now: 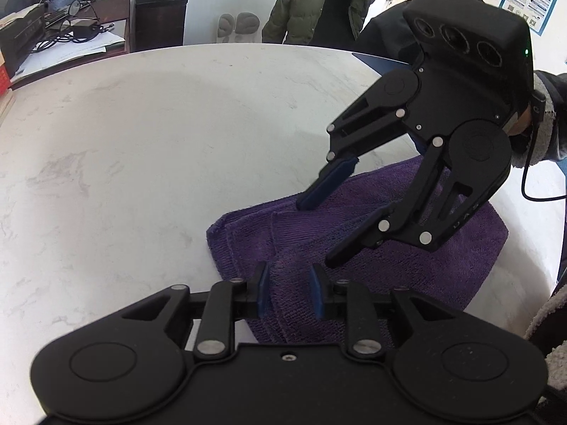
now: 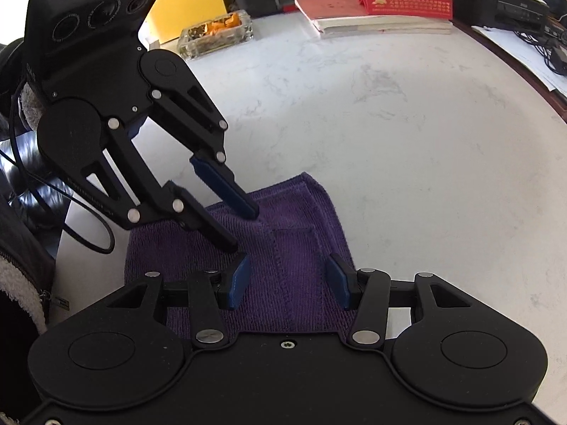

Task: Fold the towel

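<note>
The left gripper hovers low over the near left part of the purple towel, its blue-padded fingers spread apart with nothing between them. The towel lies on the white marble-patterned table, near the edge where the person stands, already gathered into a compact, layered rectangle: several stacked hems show along its left side in the left wrist view, and a seam runs down the middle in the right wrist view. Whether this is a half-way fold or the finished one, the pictures do not settle.

The cloth looks like a ribbed microfibre or terry weave (soft, light, limp), so it should sag and drape from wherever it is pinched, and the layers may slide apart if only the top one is caught. It is not fragile, and its nap should give the pads good friction. The sound places to take hold are the corners and hemmed edges, pinching through all layers at once.

The right gripper slants down onto the towel's middle, its fingers likewise parted and gripping nothing, one blue pad touching or nearly touching the cloth.
</note>
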Tool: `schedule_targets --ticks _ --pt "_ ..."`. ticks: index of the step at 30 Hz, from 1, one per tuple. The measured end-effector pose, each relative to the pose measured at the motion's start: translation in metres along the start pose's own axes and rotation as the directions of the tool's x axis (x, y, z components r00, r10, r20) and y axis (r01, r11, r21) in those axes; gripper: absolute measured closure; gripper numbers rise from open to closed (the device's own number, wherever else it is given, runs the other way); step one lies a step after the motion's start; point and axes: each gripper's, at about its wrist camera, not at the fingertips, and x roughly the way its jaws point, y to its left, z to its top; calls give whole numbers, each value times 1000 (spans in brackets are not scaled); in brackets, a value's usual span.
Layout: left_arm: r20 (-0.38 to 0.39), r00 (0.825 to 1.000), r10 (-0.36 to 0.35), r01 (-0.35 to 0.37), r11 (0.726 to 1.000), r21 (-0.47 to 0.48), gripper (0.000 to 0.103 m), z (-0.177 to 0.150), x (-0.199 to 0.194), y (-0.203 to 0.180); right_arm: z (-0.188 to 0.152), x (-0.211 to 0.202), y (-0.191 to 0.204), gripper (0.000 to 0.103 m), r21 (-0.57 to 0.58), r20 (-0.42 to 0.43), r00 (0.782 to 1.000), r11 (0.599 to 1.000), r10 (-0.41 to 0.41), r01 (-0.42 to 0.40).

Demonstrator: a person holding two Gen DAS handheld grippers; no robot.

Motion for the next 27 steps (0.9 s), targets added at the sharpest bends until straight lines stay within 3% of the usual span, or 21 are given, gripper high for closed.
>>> schedule_targets --ticks 3,4,5,10,14,25,27 --pt "-11 1000 -7 7 1000 5 77 -1 1 1 -2 1 2 55 -2 2 1000 1000 2 -2" --pt "-14 1000 -9 9 1000 8 77 -1 2 1 -1 1 2 58 -2 2 1000 1000 4 -4" --pt "-15 1000 -10 10 1000 8 76 -2 1 2 -1 -1 3 69 -5 9 1000 1000 12 -12" --pt "-7 1000 -18 18 1000 -2 76 -4 3 8 1 -3 6 85 -22 19 999 999 42 -42" --pt "5 999 -34 34 999 0 74 -3 6 10 0 -3 8 85 -34 23 997 996 79 -78" --pt "17 996 -90 89 994 69 80 0 5 6 -6 -9 -8 85 20 34 999 999 32 -33" --pt "26 994 -108 106 991 78 80 2 2 5 -6 -8 -13 81 29 27 999 999 38 -39"
